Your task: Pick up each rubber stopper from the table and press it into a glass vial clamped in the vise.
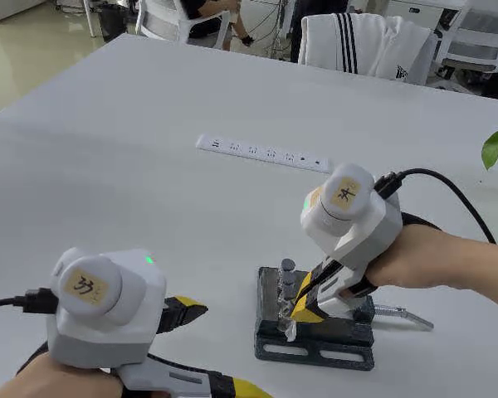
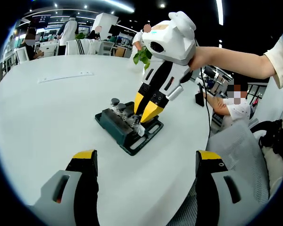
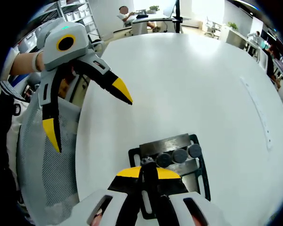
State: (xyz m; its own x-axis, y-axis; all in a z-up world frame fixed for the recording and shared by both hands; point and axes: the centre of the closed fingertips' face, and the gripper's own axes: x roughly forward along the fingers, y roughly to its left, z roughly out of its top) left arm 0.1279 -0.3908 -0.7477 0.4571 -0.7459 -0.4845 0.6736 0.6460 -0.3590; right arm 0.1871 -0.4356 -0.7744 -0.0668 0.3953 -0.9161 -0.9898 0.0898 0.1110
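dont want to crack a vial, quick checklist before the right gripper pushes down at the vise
1. Right gripper lined up over the end vial: ok. Its jaws are close together at the end of the row nearest the person.
2. Stopper seated between its tips: cannot tell, the tips cover that spot.
3. Rest of the row done: ok, three dark stoppers sit in line in the vise.
4. Left gripper clear of the press: ok, open, empty and off to one side.
5. Vise flat on the table: ok, its base lies level.
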